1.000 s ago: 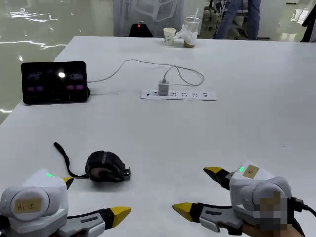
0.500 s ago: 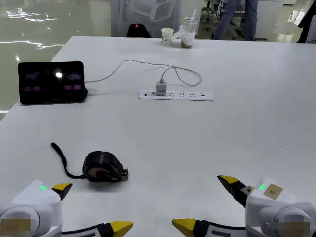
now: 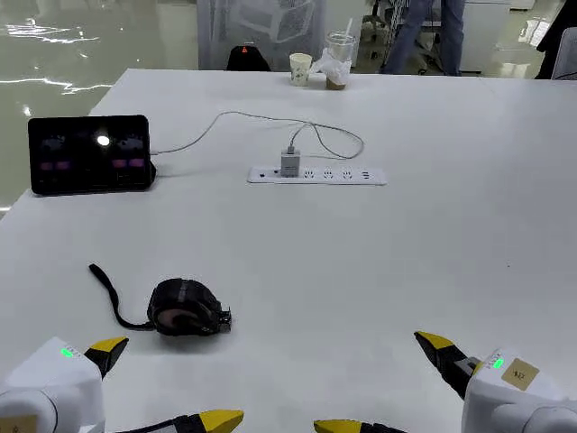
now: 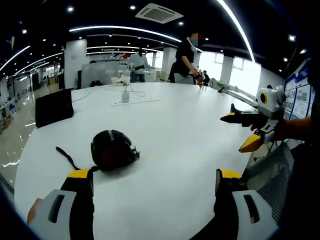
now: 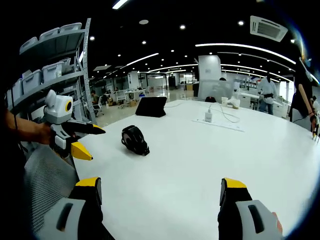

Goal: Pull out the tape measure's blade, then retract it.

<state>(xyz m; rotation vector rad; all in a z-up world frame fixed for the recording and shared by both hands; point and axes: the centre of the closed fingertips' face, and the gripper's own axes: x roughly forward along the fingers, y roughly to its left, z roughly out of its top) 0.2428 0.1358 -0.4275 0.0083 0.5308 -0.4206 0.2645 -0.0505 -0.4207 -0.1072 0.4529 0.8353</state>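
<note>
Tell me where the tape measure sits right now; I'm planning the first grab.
In the head view the tape measure lies on the white table, at its near left, just ahead of the left hand-held gripper, untouched.

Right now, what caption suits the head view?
Left gripper and right gripper, both open, near tape measure on white table.

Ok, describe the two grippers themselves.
The left gripper and the right gripper match: rounded white bodies, black jaws tipped in yellow, and a small green light on top. The right one carries a tan label.
</note>
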